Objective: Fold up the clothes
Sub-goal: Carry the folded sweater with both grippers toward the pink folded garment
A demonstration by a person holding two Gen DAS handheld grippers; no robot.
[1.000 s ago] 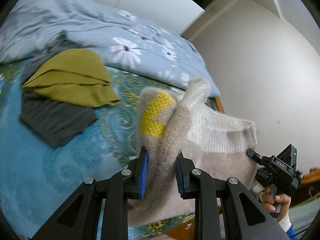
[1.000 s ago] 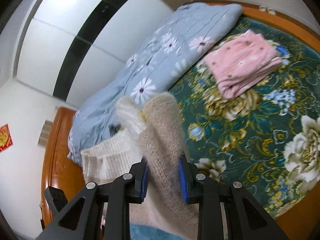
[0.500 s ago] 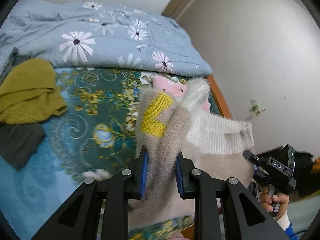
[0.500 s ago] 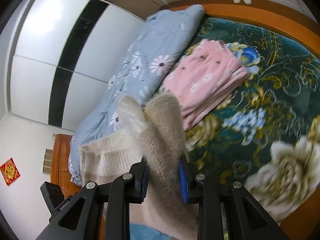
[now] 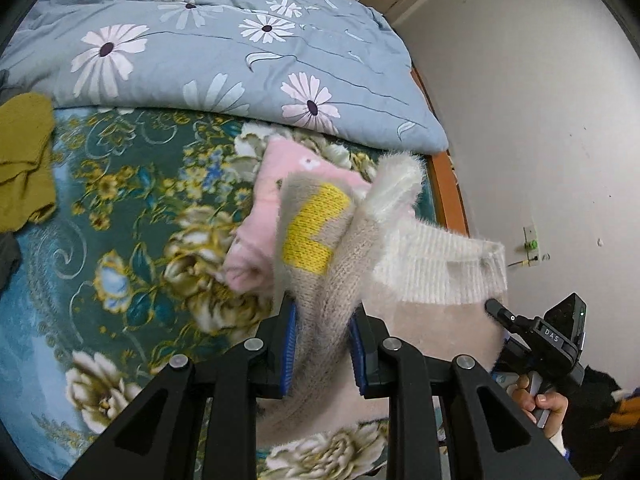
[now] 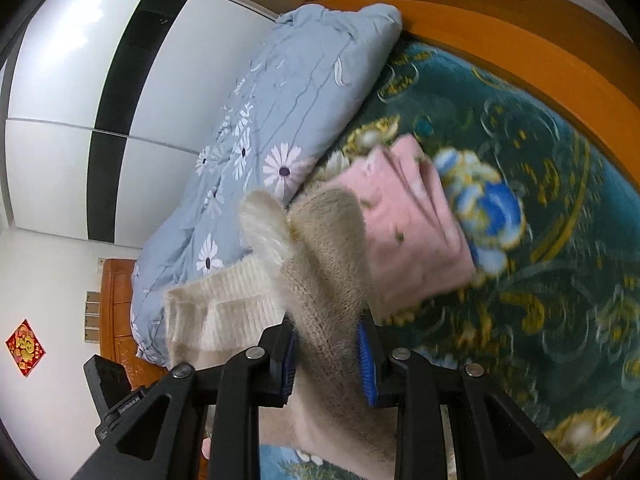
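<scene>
1. While both grippers clamped the fuzzy beige sweater aloft, the left gripper and right gripper each pinched a bunched fold.
2. Beneath lay the floral bedspread, with a folded pink garment near its far edge.
3. Behind it, a daisy quilt met white walls.

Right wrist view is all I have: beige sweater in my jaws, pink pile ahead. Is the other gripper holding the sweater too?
Observer: Yes. The left gripper is shut on the same beige sweater.
Operator: Any marking on the sweater I can't see?
Observer: A yellow knit patch on the face toward the left camera.
Operator: Other clothes on the bed besides the pink pile?
Observer: An olive-yellow garment lies at the far left edge of the left wrist view, apart from the folded pink garment.
</scene>
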